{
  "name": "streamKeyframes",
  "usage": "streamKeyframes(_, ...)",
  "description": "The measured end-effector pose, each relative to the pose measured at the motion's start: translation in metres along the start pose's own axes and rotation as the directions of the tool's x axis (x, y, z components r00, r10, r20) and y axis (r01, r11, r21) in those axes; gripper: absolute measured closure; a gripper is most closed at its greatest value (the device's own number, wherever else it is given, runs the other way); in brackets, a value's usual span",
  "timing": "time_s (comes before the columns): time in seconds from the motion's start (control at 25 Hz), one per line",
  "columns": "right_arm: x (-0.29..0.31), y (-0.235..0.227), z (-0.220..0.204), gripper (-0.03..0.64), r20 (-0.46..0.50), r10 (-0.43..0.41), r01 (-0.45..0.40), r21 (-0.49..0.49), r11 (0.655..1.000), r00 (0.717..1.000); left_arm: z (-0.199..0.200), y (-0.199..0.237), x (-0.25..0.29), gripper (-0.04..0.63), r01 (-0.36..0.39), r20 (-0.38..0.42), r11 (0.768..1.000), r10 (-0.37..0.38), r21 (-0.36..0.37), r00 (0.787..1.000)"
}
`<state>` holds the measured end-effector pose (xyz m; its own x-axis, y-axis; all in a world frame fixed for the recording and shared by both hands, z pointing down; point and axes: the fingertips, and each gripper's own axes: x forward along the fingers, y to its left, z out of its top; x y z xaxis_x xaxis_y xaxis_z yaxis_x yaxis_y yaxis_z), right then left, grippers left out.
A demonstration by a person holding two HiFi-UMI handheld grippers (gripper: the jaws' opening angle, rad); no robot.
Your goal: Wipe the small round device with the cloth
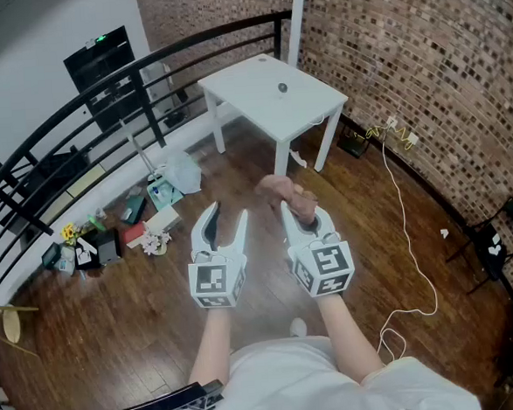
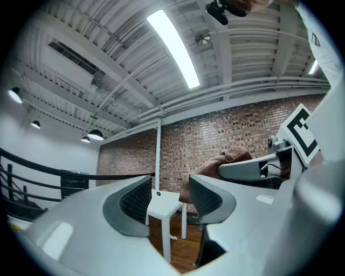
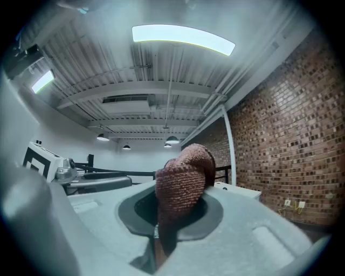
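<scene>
Brown cloth (image 3: 180, 178) pinched in my right gripper (image 1: 299, 212); left gripper (image 1: 226, 213) jaws apart, empty. Approach step, I judge: next, carry cloth to device (image 1: 282, 87) on table (image 1: 239, 83), well ahead.

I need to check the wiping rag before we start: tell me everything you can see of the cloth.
The cloth is reddish-brown with a looped, towel-like weave, bunched into a soft lump. The right gripper is shut on it, pinching its lower part while the rounded top sticks out past the jaw tips. It is held in the air, short of the white table, and touches nothing else.
</scene>
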<state>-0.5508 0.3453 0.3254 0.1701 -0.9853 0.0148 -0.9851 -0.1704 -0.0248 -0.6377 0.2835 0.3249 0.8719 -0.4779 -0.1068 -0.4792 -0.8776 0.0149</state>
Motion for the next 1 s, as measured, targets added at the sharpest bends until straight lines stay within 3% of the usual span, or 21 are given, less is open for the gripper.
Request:
streamKeyframes(0.24,-0.022,-0.133,-0.002,0.588,-0.027,-0.106,0.106,0.02,0.994,0.994,-0.017,-0.088,0.096,0.374,0.072,-0.026,0.997,-0.072,-0.023,0.997)
streamKeyframes(0.36,-0.046,-0.187,-0.005,0.589,-0.029,-0.177,0.178,0.016,0.984,0.984,-0.023,-0.137,0.138,0.374,0.147,-0.028,0.989,-0.147,-0.026,0.989)
streamKeyframes(0.56,-0.089,-0.28,-0.022,0.589,-0.041,-0.326,0.327,0.046,0.944,0.945,-0.05,-0.227,0.202,0.374,0.311,-0.058,0.95,-0.312,-0.036,0.948)
streamKeyframes(0.76,-0.112,-0.353,-0.042,0.589,-0.058,-0.431,0.434,0.06,0.899,0.901,-0.08,-0.291,0.255,0.374,0.422,-0.086,0.905,-0.426,-0.062,0.901)
streamKeyframes(0.84,-0.11,-0.377,-0.049,0.589,-0.067,-0.44,0.444,0.062,0.894,0.896,-0.092,-0.305,0.281,0.374,0.446,-0.085,0.893,-0.45,-0.066,0.889)
streamKeyframes(1.0,-0.093,-0.432,-0.052,0.59,-0.03,-0.407,0.408,0.109,0.907,0.913,-0.11,-0.329,0.347,0.374,0.483,-0.078,0.871,-0.489,-0.088,0.869)
